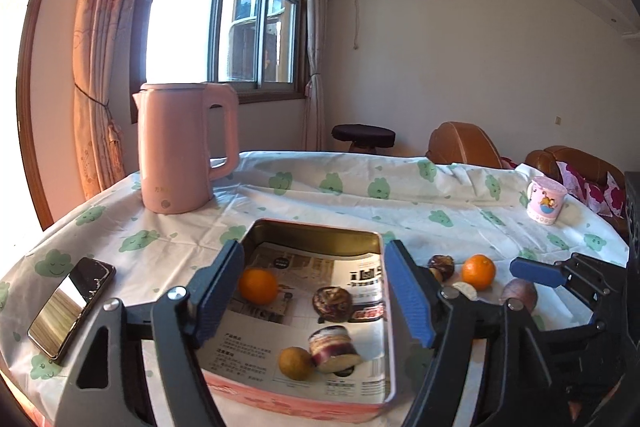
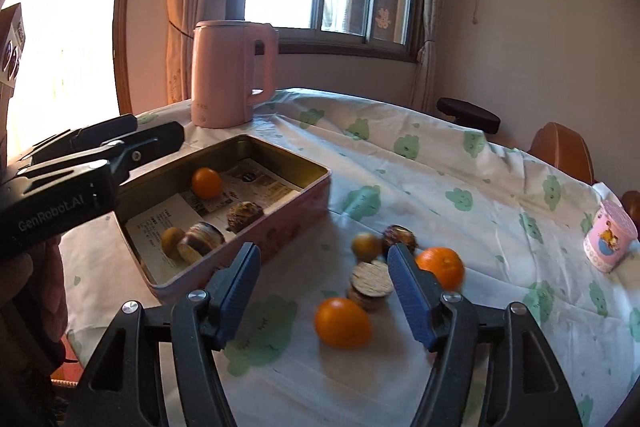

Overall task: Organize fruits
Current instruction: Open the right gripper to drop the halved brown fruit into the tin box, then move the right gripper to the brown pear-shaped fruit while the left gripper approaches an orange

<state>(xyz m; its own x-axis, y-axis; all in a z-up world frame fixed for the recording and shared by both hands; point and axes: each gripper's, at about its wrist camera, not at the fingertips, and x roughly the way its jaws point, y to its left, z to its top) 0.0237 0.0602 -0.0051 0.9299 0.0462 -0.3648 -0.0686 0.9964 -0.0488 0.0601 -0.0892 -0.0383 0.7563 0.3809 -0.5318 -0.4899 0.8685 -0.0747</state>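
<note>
My left gripper (image 1: 314, 253) is open above the near end of a pink tin box (image 1: 316, 231) lined with printed paper, nothing between its fingers. In the box lie an orange (image 1: 258, 285), a dark brown fruit (image 1: 332, 301), a cut purple piece (image 1: 334, 347) and a small yellow-brown fruit (image 1: 295, 363). My right gripper (image 2: 323, 253) is open over the cloth right of the box (image 2: 304, 163). Before it lie two oranges (image 2: 342, 323) (image 2: 440, 267), a cut round piece (image 2: 370, 285), a small yellow-brown fruit (image 2: 366, 247) and a dark fruit (image 2: 400, 235).
A pink kettle (image 1: 180, 147) stands behind the box at the back left. A phone (image 1: 72, 307) lies near the left table edge. A pink mug (image 2: 608, 241) stands at the far right. A dark stool (image 1: 363, 137) and brown sofa (image 1: 464, 143) sit beyond the table.
</note>
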